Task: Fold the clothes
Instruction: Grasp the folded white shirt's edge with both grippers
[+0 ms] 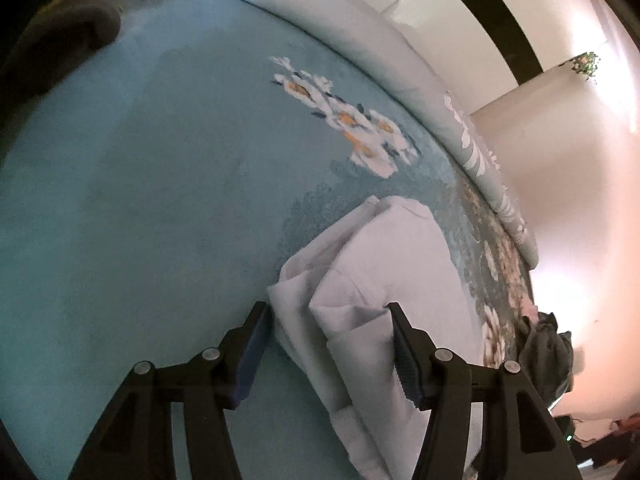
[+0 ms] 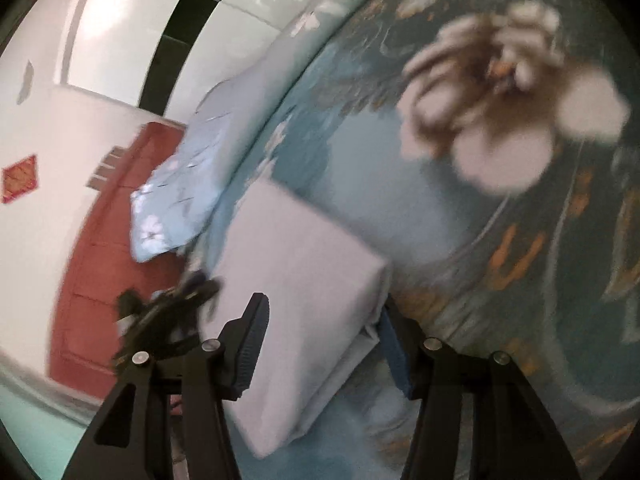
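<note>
A pale lilac-white garment (image 1: 384, 280) lies partly folded on a teal floral bedspread (image 1: 140, 208). In the left wrist view my left gripper (image 1: 328, 312) stands open, its fingers on either side of the garment's loose, rumpled near edge. In the right wrist view the same garment (image 2: 296, 280) shows as a flat folded slab, and my right gripper (image 2: 320, 308) is open around its near corner. The other gripper (image 2: 168, 308) shows blurred at the garment's far left edge. That view is smeared by motion.
A pillow in matching blue floral cloth (image 1: 400, 52) lies along the bed's far edge by a white wall with a black stripe. A dark grey garment (image 1: 548, 344) is heaped at the bed's right side. A dark roll (image 1: 72, 28) sits far left. A red-brown door (image 2: 108, 264) stands beyond the bed.
</note>
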`<state>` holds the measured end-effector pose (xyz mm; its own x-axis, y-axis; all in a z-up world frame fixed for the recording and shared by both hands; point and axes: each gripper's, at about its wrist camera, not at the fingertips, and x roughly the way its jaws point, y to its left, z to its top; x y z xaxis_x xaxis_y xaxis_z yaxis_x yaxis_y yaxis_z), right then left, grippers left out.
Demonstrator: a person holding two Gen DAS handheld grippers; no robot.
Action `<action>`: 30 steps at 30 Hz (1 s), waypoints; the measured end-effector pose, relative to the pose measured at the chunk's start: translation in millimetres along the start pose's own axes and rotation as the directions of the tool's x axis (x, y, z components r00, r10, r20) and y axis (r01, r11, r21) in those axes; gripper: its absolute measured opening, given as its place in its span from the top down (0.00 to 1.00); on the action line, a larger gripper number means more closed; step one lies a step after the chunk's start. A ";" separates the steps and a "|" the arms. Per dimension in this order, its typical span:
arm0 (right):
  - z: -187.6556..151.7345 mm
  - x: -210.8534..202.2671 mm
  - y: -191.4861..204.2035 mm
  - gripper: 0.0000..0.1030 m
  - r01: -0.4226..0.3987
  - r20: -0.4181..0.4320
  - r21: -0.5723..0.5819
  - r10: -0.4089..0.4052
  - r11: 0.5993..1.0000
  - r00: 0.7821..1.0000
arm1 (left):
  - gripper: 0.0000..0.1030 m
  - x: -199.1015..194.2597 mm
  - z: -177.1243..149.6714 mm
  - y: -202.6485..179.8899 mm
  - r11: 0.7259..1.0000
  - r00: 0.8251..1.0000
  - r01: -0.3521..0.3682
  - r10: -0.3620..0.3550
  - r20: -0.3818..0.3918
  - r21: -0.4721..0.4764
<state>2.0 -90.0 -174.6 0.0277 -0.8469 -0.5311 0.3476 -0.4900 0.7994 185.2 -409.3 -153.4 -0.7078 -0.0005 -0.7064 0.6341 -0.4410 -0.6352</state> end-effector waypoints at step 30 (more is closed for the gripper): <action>44.4 9.1 39.9 0.92 -0.222 -0.157 -0.099 0.205 0.970 0.966 | 0.86 -61.8 -19.0 -38.1 0.995 0.977 0.082 -0.090 0.191 0.050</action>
<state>-25.5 -126.4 -135.1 0.2449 -0.8863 -0.3931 0.4234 -0.2669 0.8657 210.8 -375.4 -91.5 -0.8086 -0.1316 -0.5734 0.5573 -0.4838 -0.6748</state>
